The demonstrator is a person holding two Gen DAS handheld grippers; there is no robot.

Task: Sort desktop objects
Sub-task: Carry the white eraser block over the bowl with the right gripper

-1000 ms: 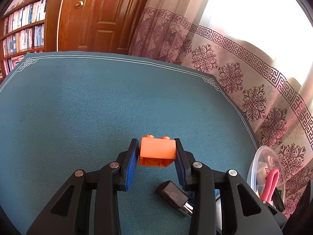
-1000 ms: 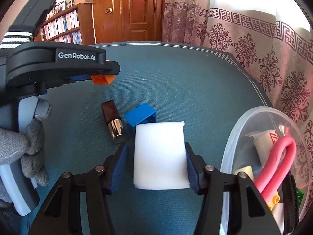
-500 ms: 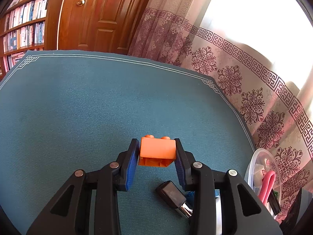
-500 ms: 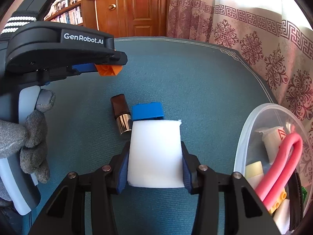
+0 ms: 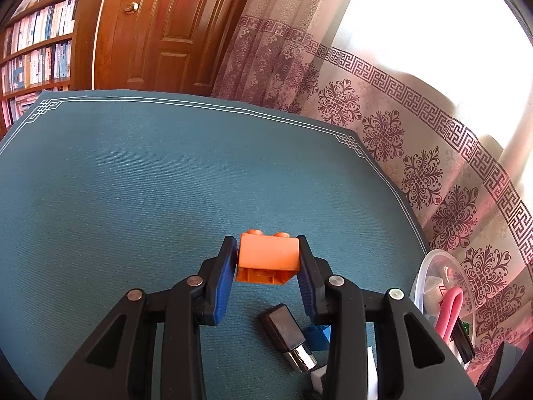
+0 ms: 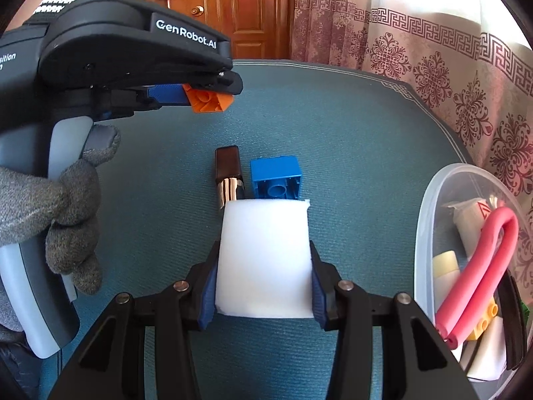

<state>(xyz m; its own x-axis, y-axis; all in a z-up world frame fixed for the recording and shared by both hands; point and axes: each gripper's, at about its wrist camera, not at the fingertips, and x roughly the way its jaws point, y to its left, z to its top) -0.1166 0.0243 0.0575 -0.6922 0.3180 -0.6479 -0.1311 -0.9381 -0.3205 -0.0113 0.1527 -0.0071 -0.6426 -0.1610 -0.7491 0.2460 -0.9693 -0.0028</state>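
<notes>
Now left gripper (image 5: 268, 260) clamped on orange brick (image 5: 267, 259), above mat (image 5: 133, 183); right gripper (image 6: 263, 260) just closing, squeezing white sponge (image 6: 263, 256), beside blue brick (image 6: 275, 177).

The white foam block (image 6: 265, 260) hides the near ends of the blue brick (image 6: 275, 177) and the dark tube (image 6: 228, 177). The clear tub (image 6: 429, 200) is cut off at the right edge — its contents overlap, several too jumbled to name. Book spines on the shelf (image 5: 36, 50) are unreadable.

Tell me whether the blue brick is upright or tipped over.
Tipped over. The blue brick lies on its side on the table mat, its hollow underside facing the camera.
</notes>
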